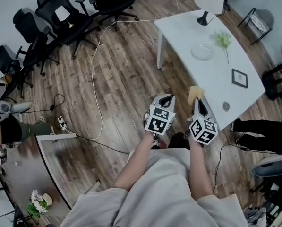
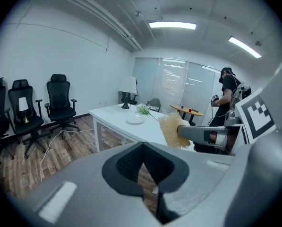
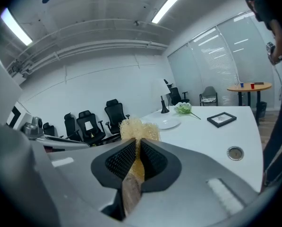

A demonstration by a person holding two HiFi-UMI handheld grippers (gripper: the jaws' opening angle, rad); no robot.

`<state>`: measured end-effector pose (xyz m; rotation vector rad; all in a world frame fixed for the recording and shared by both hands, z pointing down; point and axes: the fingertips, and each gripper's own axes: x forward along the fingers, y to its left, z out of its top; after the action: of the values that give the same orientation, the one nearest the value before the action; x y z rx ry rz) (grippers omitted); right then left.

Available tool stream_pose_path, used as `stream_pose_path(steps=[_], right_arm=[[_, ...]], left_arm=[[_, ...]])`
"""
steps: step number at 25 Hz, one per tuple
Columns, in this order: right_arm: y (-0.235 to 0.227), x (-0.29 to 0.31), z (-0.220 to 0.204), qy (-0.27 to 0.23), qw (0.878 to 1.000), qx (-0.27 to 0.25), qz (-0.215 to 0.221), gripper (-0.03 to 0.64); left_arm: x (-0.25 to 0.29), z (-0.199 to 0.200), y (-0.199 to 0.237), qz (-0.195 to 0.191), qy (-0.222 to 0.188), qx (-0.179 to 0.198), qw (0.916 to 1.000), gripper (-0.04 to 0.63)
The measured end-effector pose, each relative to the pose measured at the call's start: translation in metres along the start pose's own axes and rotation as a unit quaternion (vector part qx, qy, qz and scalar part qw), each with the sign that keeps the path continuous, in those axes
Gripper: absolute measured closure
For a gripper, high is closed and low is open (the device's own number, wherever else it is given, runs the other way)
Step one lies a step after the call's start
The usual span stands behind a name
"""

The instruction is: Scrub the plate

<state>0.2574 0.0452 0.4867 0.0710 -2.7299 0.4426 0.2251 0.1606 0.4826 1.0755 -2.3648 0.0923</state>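
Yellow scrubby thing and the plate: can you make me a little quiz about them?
1. True or false: the yellow scrubber is touching the plate.
2. Which one holds the scrubber? A) left gripper B) right gripper
3. Fill in: the plate lies on the white ____.
Key: 1 false, the plate lies apart from it on the table; 2 B, the left gripper is shut on nothing; 3 table.
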Motion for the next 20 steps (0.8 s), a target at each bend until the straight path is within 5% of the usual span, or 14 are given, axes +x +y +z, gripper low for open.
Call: stream_pose_path(steps=[6,11,20], right_arm=[[-0.004,-0.003,0.000,0.005,1.000,-0.011,-0.025,0.563],[-0.012,0.012,0.002,-0.003,0.999,0.005,-0.033,0.563],[-0.028,0.056,0.010,0.004,0.998,0.035,-0.043,0.563]], left_arm=[[0.001,-0.003,0.001,-0.023,0.004,-0.022,0.9995,0.595],[0.016,0.005,0.003,-0.038,0.004,-0.005,0.9993,0.595],[0.040,0.025,0.051,0.007,0.003,-0.016,0.9999,0.595]])
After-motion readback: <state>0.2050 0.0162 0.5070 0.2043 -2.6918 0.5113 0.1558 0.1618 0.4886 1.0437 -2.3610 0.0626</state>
